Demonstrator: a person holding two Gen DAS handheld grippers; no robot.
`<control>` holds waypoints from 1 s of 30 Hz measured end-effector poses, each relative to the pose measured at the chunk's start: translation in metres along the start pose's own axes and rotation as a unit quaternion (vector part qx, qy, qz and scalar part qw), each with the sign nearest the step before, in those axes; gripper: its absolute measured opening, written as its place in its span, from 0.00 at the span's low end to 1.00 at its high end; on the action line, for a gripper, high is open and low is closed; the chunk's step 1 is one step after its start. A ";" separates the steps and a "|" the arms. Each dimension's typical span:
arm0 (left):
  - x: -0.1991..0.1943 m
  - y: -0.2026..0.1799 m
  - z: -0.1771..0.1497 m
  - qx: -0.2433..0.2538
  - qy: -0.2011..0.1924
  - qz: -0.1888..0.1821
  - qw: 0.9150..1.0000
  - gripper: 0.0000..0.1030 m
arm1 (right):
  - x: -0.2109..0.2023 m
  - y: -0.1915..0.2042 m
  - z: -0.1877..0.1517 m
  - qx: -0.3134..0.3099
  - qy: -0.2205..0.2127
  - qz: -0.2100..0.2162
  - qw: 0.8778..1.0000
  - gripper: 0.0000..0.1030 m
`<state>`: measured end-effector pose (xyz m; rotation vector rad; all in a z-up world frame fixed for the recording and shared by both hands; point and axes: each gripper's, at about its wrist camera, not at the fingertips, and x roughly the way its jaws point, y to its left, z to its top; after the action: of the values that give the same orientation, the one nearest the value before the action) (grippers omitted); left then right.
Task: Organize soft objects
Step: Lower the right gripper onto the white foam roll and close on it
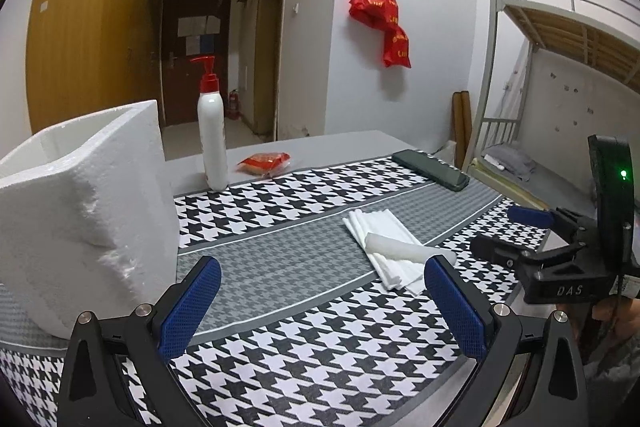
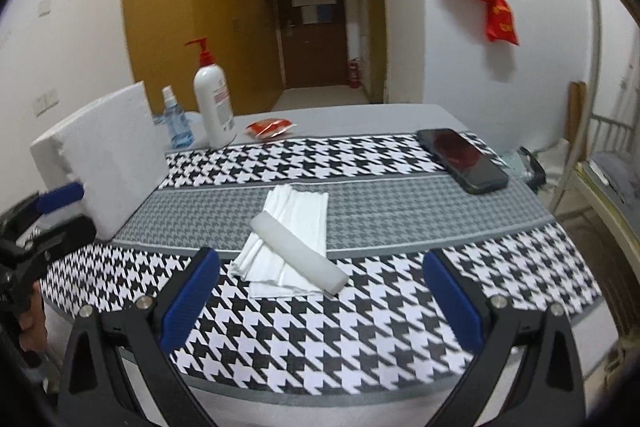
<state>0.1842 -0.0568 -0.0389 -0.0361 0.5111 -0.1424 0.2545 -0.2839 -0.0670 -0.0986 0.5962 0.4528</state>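
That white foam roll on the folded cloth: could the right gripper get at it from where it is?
Probably yes. The right gripper is open, the white foam roll lies just ahead on the folded cloth, and nothing stands between them.

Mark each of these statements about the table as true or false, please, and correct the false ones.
1. Both tongs, left and right, are open and hold nothing. True.
2. The white roll lies on the folded white cloth. True.
3. The phone lies inside the foam box. False: it lies on the patterned mat, far from the box.
4. The pump bottle lies on its side. False: it stands upright.
5. A red packet lies beside the pump bottle. True.
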 end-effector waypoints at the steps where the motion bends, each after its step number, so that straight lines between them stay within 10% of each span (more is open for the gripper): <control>1: 0.003 0.001 0.000 -0.002 0.003 0.002 1.000 0.99 | 0.002 0.001 0.001 -0.011 0.000 0.003 1.000 0.99; 30: 0.046 0.001 0.004 -0.034 0.058 0.012 0.998 0.99 | 0.074 -0.008 -0.014 -0.092 0.127 0.076 0.985 0.38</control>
<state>0.2259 -0.0621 -0.0575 -0.0890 0.6320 -0.1045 0.3048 -0.2656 -0.1204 -0.2911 0.8152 0.6494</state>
